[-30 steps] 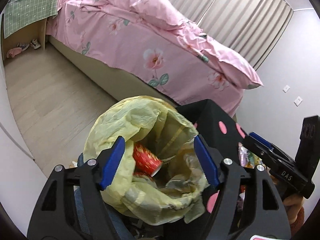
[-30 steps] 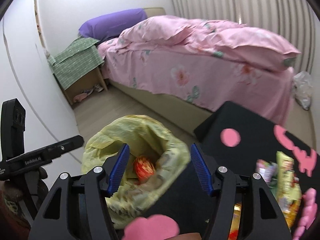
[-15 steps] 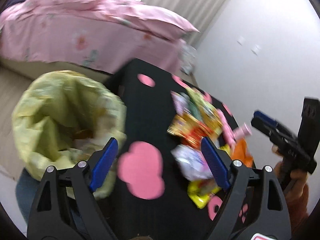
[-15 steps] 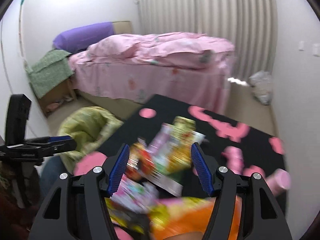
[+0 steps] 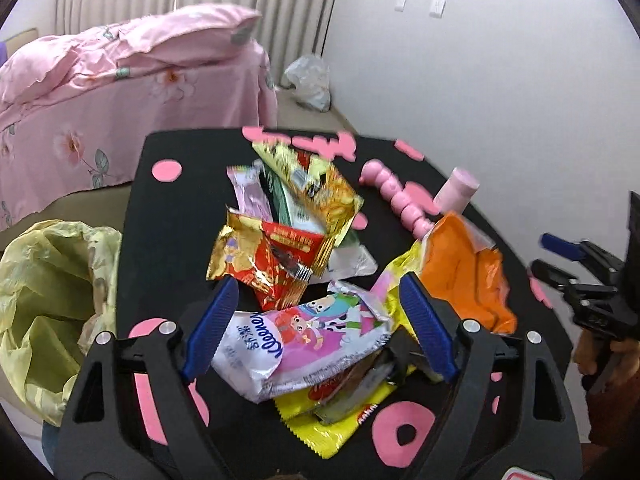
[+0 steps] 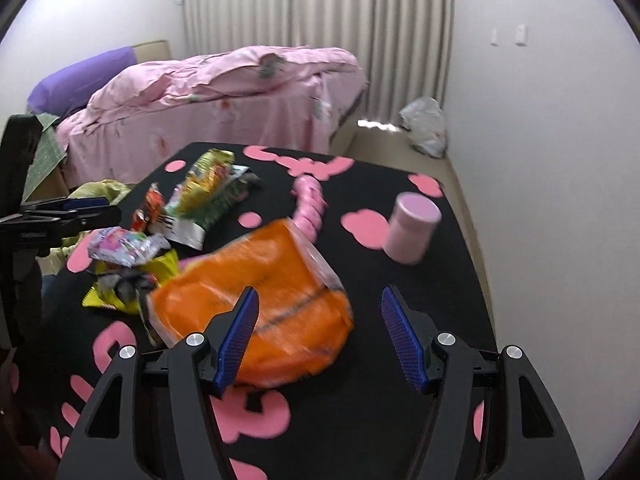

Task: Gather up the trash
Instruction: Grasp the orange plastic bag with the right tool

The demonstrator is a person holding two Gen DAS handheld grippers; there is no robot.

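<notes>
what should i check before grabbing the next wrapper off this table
1. Left gripper empty and open: ok, jaws have just closed in a little, nothing pinched.
2. Right gripper empty and open: ok, jaws wide, the orange bag shows between them but is not gripped.
3. Target under the left jaws: ok, the Kleenex pack lies between the fingers, on top of the pile.
4. Yellow trash bag mouth open: ok, beside the table's left edge.
5. Non-trash clear of the grab: ok, the pink cup stands apart from the wrappers.
6. Sharp picture: not ok, the right wrist view is blurred.
</notes>
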